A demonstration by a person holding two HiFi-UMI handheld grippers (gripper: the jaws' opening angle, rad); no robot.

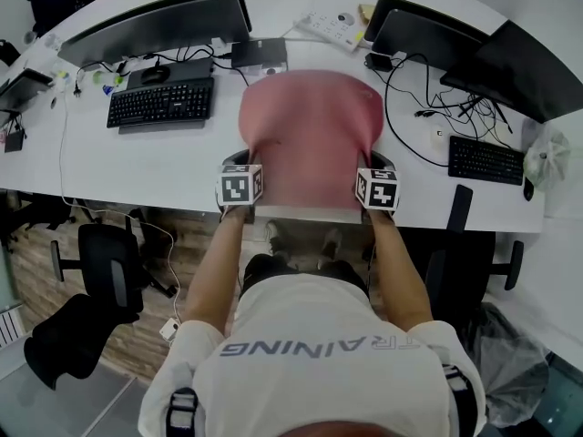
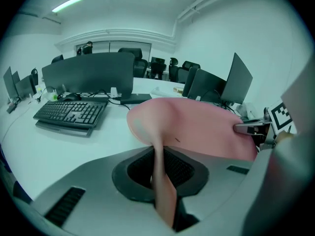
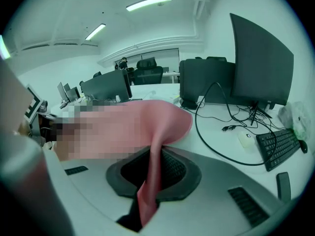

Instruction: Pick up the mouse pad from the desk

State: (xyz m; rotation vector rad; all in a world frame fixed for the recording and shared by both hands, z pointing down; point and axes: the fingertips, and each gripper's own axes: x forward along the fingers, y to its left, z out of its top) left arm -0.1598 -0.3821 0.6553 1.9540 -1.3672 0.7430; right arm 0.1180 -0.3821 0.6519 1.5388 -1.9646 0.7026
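Note:
The pink mouse pad (image 1: 311, 135) hangs lifted at its near edge above the white desk (image 1: 155, 167), sagging between my two grippers. My left gripper (image 1: 246, 160) is shut on the pad's near left corner. In the left gripper view the pad (image 2: 197, 127) folds down between the jaws of the left gripper (image 2: 160, 173). My right gripper (image 1: 377, 160) is shut on the near right corner. The right gripper view shows the pad (image 3: 142, 122) pinched the same way in the right gripper (image 3: 151, 178). The pad's far edge looks close to the desk; contact is unclear.
A black keyboard (image 1: 160, 104) and monitor (image 1: 155, 24) lie to the left of the pad. Behind it sits a white power strip (image 1: 330, 27). To the right are two monitors (image 1: 428, 35), tangled cables (image 1: 410, 107) and a second keyboard (image 1: 485, 160). Office chairs (image 1: 100, 262) stand below the desk edge.

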